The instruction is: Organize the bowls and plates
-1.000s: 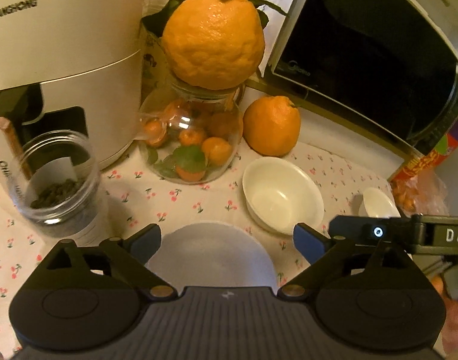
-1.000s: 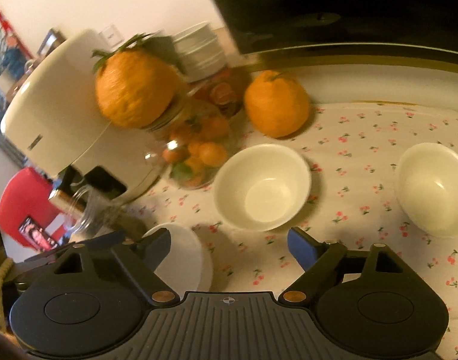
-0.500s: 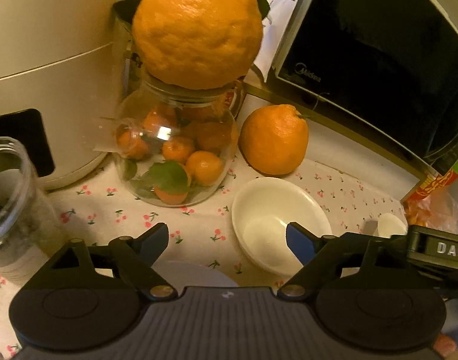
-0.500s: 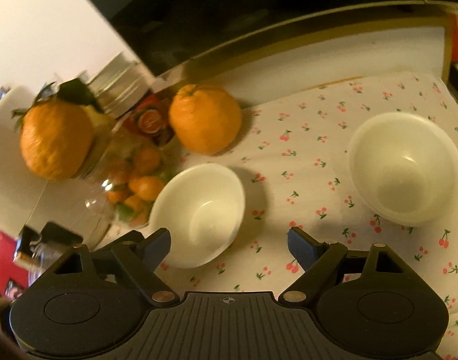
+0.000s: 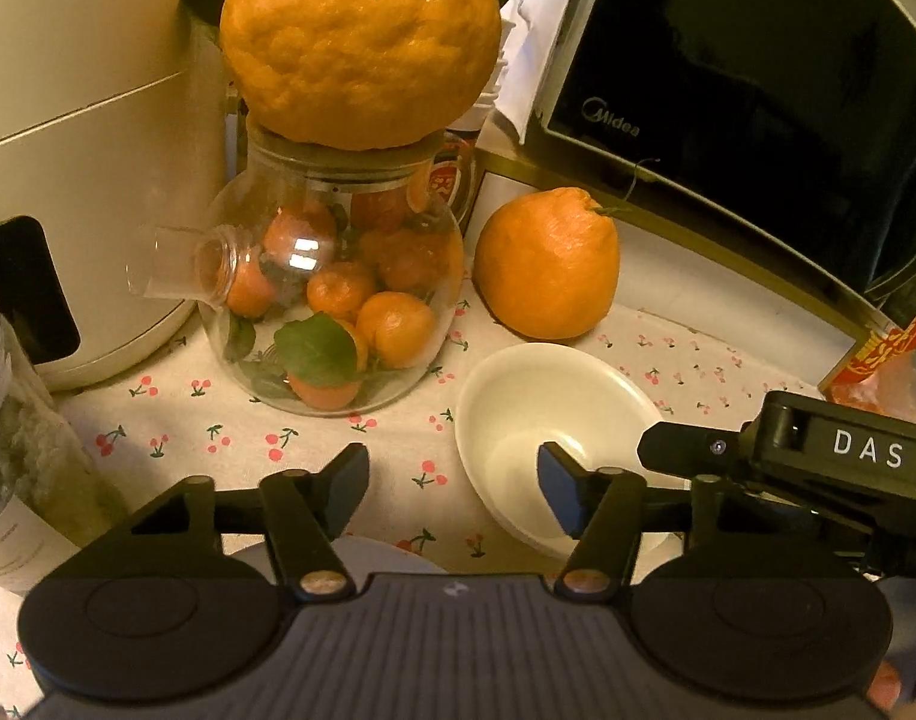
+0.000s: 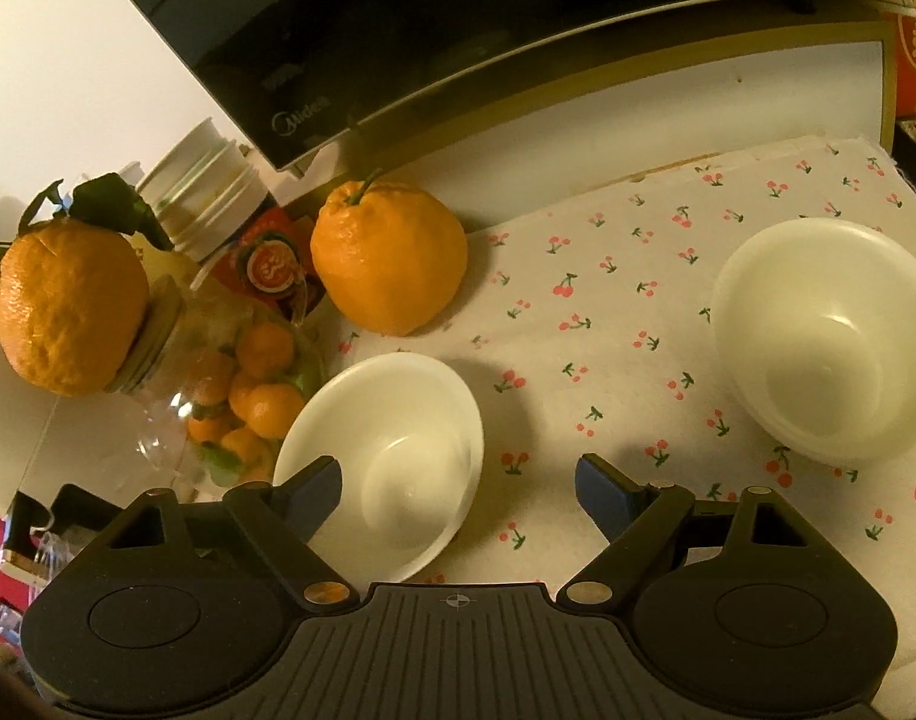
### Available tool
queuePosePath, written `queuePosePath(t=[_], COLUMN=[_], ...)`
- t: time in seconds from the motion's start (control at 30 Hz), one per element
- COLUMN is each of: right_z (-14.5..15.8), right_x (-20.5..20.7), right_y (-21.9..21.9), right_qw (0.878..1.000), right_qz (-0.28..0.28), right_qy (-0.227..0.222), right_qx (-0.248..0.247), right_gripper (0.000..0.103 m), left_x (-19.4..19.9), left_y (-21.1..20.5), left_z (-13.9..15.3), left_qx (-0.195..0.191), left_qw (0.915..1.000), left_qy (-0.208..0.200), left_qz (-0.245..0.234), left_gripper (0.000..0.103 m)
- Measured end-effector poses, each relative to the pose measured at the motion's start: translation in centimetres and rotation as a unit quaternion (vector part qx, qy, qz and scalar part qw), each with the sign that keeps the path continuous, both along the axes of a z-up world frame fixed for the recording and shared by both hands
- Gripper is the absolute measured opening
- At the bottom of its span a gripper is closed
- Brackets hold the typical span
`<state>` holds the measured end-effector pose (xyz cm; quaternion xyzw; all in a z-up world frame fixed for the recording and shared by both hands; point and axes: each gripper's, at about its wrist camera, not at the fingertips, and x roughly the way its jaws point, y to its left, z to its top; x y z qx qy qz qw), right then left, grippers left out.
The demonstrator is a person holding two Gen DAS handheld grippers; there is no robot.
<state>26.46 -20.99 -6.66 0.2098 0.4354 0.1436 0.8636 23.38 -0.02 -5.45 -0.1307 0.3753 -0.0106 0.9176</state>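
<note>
Left wrist view: left gripper (image 5: 452,489) jaws have just been closing, now part spread; near rim of bowl (image 5: 553,438) lies between the fingers, pads not seen pressing on it.
Right wrist view: right gripper (image 6: 458,495) spread wide, nothing pinched; its left finger overlaps the same bowl's (image 6: 392,450) rim.
Surface: white cloth (image 6: 607,324) with red cherry print, bare white counter behind it.
Room: microwave (image 6: 398,30) at the back, cream appliance (image 5: 86,120) left of jar.
Landmark: glass jar (image 5: 332,288) of small oranges.
Bowls: 2, white, empty; one just right of jar, second bowl (image 6: 829,336) well apart, far right.
Big oranges: 2; one on jar's lid (image 5: 362,36), one behind the near bowl (image 5: 547,264).
Plate: grey edge (image 5: 368,555) under left gripper, mostly hidden.
</note>
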Motion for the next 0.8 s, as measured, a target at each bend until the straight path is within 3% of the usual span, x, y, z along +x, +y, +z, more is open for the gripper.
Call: queuePosePath(t=[0.1, 0.3, 0.63, 0.8], right_z=[-0.1, -0.5, -1.1, -1.5], right_x=[0.1, 0.1, 0.0, 0.0], right_y=[0.1, 0.5, 0.8, 0.9], right_qw=[1.000, 1.000, 0.999, 0.999], right_qz=[-0.003, -0.005, 0.002, 0.004], right_qy=[0.000, 0.000, 0.003, 0.007], right_qx=[0.000, -0.013, -0.032, -0.032], right_gripper=[0.087, 0.085, 0.063, 0.043], left_x=[0.1, 0.0, 0.0, 0.0], left_y=[0.1, 0.1, 0.0, 0.0], left_z=[-0.2, -0.2, -0.4, -0.4], left_qx=[-0.006, -0.002, -0.002, 0.002], left_qw=[1.0000, 1.0000, 1.0000, 1.0000], left_qy=[0.007, 0.007, 0.007, 0.006], left_qz=[0.002, 0.001, 0.001, -0.001], left_gripper=[0.042, 0.035, 0.022, 0.017])
